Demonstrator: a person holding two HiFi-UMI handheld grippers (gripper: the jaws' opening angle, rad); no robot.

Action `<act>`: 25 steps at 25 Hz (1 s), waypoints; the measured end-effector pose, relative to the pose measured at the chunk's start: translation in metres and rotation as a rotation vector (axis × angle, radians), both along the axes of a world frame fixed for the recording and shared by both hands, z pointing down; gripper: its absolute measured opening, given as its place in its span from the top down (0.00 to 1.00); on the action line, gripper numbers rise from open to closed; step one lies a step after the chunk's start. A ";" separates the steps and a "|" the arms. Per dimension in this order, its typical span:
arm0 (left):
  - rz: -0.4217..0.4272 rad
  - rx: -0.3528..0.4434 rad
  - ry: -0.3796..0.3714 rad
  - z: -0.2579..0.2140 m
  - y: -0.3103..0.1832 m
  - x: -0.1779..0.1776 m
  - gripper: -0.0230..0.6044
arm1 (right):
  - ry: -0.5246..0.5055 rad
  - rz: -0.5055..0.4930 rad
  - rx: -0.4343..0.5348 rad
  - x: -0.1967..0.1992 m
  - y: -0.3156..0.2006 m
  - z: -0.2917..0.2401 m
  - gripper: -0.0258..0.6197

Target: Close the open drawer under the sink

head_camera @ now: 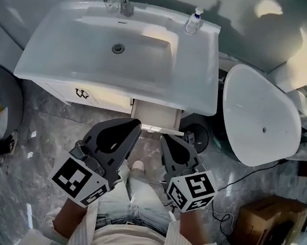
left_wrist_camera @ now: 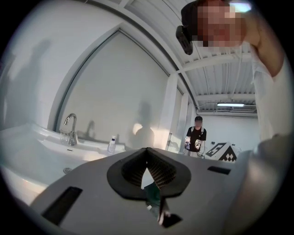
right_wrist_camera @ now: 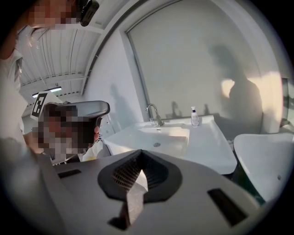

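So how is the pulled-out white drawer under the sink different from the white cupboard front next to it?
The white pulled-out drawer sticks out from under the white sink; the white cupboard front beside it sits back, shut. The drawer shows its pale inside from above; the cupboard front shows only its face. The cupboard front has a dark handle; none shows on the drawer. Both are white, under the same sink.
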State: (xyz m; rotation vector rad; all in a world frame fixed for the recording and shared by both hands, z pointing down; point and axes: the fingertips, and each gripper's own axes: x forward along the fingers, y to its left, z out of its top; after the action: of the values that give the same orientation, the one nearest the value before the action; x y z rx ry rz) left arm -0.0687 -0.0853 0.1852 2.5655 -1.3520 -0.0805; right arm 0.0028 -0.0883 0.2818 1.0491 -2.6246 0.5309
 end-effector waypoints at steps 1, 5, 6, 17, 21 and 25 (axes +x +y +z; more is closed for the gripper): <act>0.012 -0.005 -0.002 0.001 -0.003 0.001 0.94 | -0.003 0.016 -0.007 0.001 -0.002 0.001 0.95; 0.047 -0.035 -0.003 0.011 -0.010 0.004 0.94 | -0.012 0.067 -0.032 0.006 -0.010 0.008 0.95; 0.055 -0.044 -0.003 0.016 -0.012 0.005 0.94 | -0.012 0.076 -0.037 0.008 -0.011 0.011 0.95; 0.095 -0.138 0.004 0.071 -0.022 0.003 0.94 | -0.002 0.121 -0.112 0.010 -0.015 0.054 0.95; 0.112 -0.176 -0.010 0.104 -0.028 -0.003 0.94 | 0.006 0.130 -0.132 0.002 -0.021 0.077 0.95; 0.114 -0.208 -0.009 0.134 -0.031 -0.007 0.94 | 0.017 0.139 -0.147 0.003 -0.028 0.100 0.95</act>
State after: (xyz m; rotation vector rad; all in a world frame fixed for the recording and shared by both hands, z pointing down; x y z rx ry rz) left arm -0.0753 -0.1163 0.3192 2.4629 -1.1483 0.0870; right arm 0.0056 -0.1158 0.3814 1.1883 -2.4672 0.7303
